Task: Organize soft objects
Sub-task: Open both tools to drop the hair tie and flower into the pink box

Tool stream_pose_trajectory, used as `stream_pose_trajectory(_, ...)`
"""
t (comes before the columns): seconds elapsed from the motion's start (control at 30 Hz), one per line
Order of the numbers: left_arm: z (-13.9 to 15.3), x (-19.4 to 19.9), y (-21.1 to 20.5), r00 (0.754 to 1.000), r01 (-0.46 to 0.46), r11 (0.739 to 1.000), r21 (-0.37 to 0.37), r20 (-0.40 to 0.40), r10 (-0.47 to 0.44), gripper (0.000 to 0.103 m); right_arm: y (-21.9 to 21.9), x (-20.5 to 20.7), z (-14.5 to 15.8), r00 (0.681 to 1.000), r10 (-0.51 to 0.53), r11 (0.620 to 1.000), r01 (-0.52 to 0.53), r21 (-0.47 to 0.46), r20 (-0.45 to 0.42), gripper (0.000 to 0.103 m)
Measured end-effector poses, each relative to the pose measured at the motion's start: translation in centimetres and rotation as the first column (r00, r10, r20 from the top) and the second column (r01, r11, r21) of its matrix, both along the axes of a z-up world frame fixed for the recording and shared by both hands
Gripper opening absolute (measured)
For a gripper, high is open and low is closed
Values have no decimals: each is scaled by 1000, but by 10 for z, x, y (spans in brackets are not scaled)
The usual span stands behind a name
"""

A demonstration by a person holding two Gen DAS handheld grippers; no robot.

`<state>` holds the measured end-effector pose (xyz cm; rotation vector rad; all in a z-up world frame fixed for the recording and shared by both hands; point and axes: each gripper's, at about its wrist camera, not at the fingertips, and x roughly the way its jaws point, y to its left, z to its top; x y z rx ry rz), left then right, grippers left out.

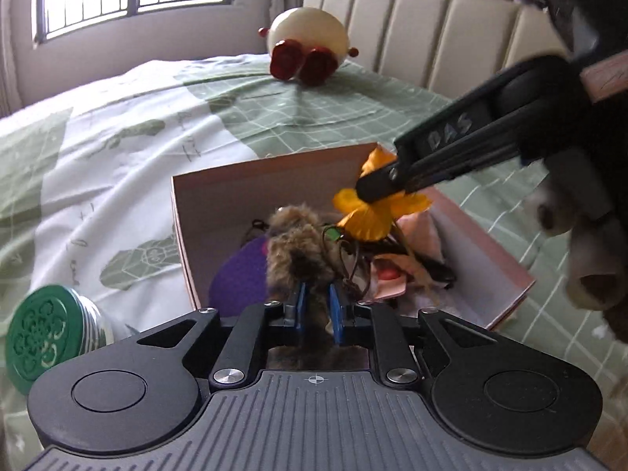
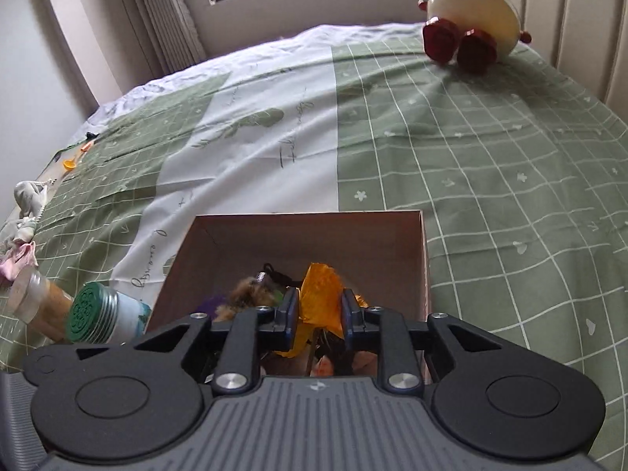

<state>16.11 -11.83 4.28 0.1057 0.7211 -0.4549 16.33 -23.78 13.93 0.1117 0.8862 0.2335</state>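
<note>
An open cardboard box (image 1: pixel 219 192) (image 2: pixel 306 231) sits on the bed and holds several soft things. My left gripper (image 1: pixel 316 306) is shut on a brown furry toy (image 1: pixel 298 247) over the box's near side. My right gripper (image 2: pixel 320 306) is shut on an orange fabric flower (image 2: pixel 320 294) over the box; in the left wrist view its black fingers (image 1: pixel 392 184) pinch the flower (image 1: pixel 369 216) just right of the furry toy. A purple soft piece (image 1: pixel 239 274) and a pink item (image 1: pixel 388 278) lie inside the box.
A cream plush with dark red feet (image 1: pixel 310 45) (image 2: pixel 467 27) sits by the headboard. A green-lidded jar (image 1: pixel 43 333) (image 2: pixel 98 316) and a second jar (image 2: pixel 35 302) lie left of the box. Cloth pieces (image 2: pixel 23 212) lie at the bed's left edge.
</note>
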Motion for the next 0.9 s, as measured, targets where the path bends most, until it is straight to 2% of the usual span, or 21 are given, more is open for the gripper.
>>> stream_pose_trajectory(0.13, 2, 3, -13, 999, 2, 999, 42, 33, -3, 17, 9, -9, -5, 1000, -5, 999, 4, -45, -15, 22)
stream_pose_trajectory(0.27, 5, 7, -14, 999, -25, 999, 24, 32, 24, 17, 8, -9, -24, 996, -40, 999, 40, -3, -82, 22)
stream_pose_trajectory(0.43, 6, 11, -15, 999, -21, 998, 54, 43, 19, 18, 4, -2, -37, 994, -75, 997, 76, 16, -75, 21)
stream_pose_trajectory(0.57, 8, 11, -11, 999, -32, 999, 22, 31, 31, 18, 12, -3, -36, 995, -78, 997, 76, -21, -66, 21)
stream_pose_trajectory(0.7, 12, 1, -5, 1000, -2, 1000, -32, 16, 2, 17, 10, -9, -31, 995, -45, 998, 48, 35, -84, 22)
stream_pose_trajectory(0.83, 18, -8, 5, 999, -3, 995, -98, 31, 6, 17, 9, -20, -21, 998, -48, 999, 49, 16, -29, 24)
stream_pose_trajectory(0.9, 17, -7, 3, 1000, -12, 997, -79, -3, 12, 17, 9, -20, -20, 998, -43, 999, 43, 0, -35, 25)
